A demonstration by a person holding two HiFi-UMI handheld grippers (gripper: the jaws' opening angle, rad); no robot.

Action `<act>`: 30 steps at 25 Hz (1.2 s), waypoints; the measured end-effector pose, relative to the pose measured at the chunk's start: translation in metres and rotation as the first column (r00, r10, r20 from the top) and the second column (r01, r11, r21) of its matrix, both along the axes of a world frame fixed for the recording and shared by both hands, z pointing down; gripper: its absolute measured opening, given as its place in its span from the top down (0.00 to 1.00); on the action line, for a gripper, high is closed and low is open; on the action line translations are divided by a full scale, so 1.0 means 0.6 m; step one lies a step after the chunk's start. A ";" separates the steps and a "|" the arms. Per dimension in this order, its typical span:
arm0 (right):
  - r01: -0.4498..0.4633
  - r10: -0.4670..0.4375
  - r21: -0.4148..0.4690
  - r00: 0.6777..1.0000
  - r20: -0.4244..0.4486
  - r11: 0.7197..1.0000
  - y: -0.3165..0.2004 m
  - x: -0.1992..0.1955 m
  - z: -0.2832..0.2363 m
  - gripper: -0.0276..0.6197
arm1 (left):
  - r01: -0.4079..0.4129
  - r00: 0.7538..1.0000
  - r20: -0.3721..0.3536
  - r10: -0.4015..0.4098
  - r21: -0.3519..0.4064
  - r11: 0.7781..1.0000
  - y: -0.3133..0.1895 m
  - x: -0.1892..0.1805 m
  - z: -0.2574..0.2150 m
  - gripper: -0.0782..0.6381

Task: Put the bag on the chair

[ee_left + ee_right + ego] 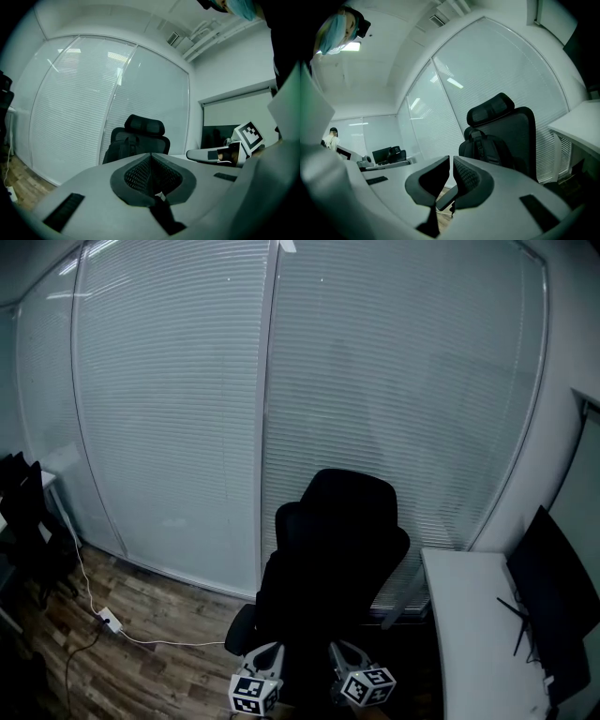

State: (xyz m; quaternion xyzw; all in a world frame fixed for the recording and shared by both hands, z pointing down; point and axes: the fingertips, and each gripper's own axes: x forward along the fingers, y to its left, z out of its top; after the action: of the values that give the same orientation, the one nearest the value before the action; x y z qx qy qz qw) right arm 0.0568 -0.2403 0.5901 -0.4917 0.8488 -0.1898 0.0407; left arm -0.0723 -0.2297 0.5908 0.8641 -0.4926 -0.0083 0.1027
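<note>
Head view sits high, looks forward and steeply down on the office chair (pixel 342 540) before the blinds wall (pixel 169 409), with left gripper (pixel 267 652) and right gripper (pixel 349 652) at its bottom edge; left gripper view sits low, faces about level, chair mid-distance at centre, right gripper at its right; right gripper view also low, chair nearer, right of centre; all three share chair and blinds; both gripper views share the backpack (pixel 487 147) on the chair.

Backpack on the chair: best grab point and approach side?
Probably the top carry loop of the backpack. The pack sits upright against the black chair, with the loop uppermost and facing the room. Come from the front, slightly above; the chair's back blocks any approach from behind.
</note>
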 end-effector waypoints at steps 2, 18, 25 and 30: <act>0.011 -0.011 0.004 1.000 -0.001 1.000 0.016 0.009 -0.005 0.87 | 0.013 1.000 -0.003 -0.013 -0.001 1.000 0.018 0.009 0.000 0.86; 0.068 -0.068 -0.005 0.997 0.031 0.998 0.135 0.077 0.014 0.87 | 0.081 0.996 0.024 -0.080 -0.004 0.997 0.156 0.067 0.004 0.86; 0.087 -0.087 -0.004 0.996 0.031 0.996 0.174 0.091 0.022 0.87 | 0.091 0.995 0.039 -0.091 -0.005 0.996 0.198 0.086 0.006 0.86; 0.089 -0.089 -0.006 0.995 0.036 0.996 0.196 0.109 0.027 0.88 | 0.101 0.994 0.039 -0.100 -0.011 0.995 0.222 0.103 0.013 0.86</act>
State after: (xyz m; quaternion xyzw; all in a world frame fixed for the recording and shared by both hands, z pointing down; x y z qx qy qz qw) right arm 0.1220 -0.1226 0.6061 -0.4500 0.8684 -0.2033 0.0455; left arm -0.0108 -0.0966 0.5989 0.8376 -0.5374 0.0062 0.0981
